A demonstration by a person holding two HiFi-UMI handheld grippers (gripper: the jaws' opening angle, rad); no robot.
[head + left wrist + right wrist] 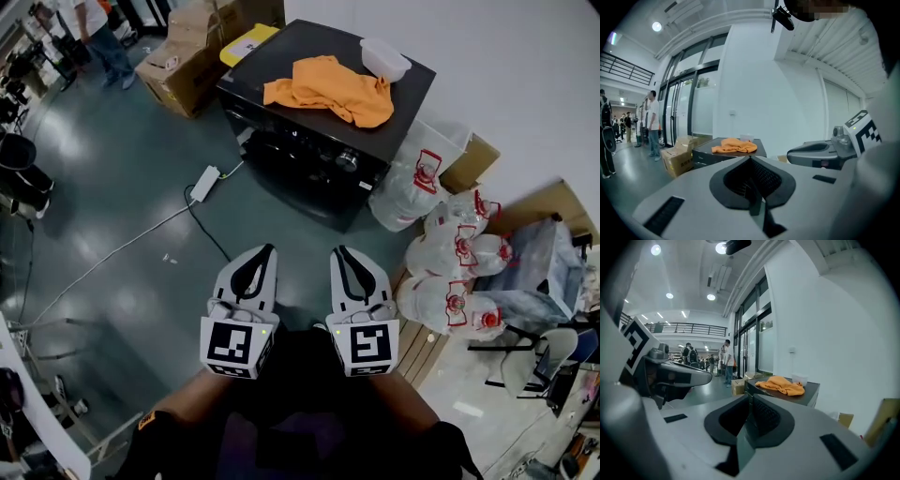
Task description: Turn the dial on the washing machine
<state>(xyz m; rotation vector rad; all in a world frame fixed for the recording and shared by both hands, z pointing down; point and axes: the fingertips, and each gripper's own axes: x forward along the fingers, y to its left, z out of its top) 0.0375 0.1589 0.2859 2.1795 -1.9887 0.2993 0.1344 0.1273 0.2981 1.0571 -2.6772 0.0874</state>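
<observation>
The black washing machine (pixel 330 120) stands against the white wall ahead, with an orange cloth (pixel 330 89) and a white tub (pixel 384 58) on its top. Its round dial (pixel 347 161) shows on the front panel. My left gripper (pixel 269 250) and right gripper (pixel 338 250) are held side by side, well short of the machine, both shut and empty. In the left gripper view the shut jaws (pixel 751 159) point at the machine (pixel 705 157). The right gripper view shows its shut jaws (pixel 750 397) with the machine (pixel 808 393) ahead to the right.
Cardboard boxes (pixel 187 56) sit left of the machine. White bags with red print (pixel 450 253) are piled to its right. A power strip (pixel 203 183) with a cable lies on the grey floor. People (pixel 94 33) stand far off at the left.
</observation>
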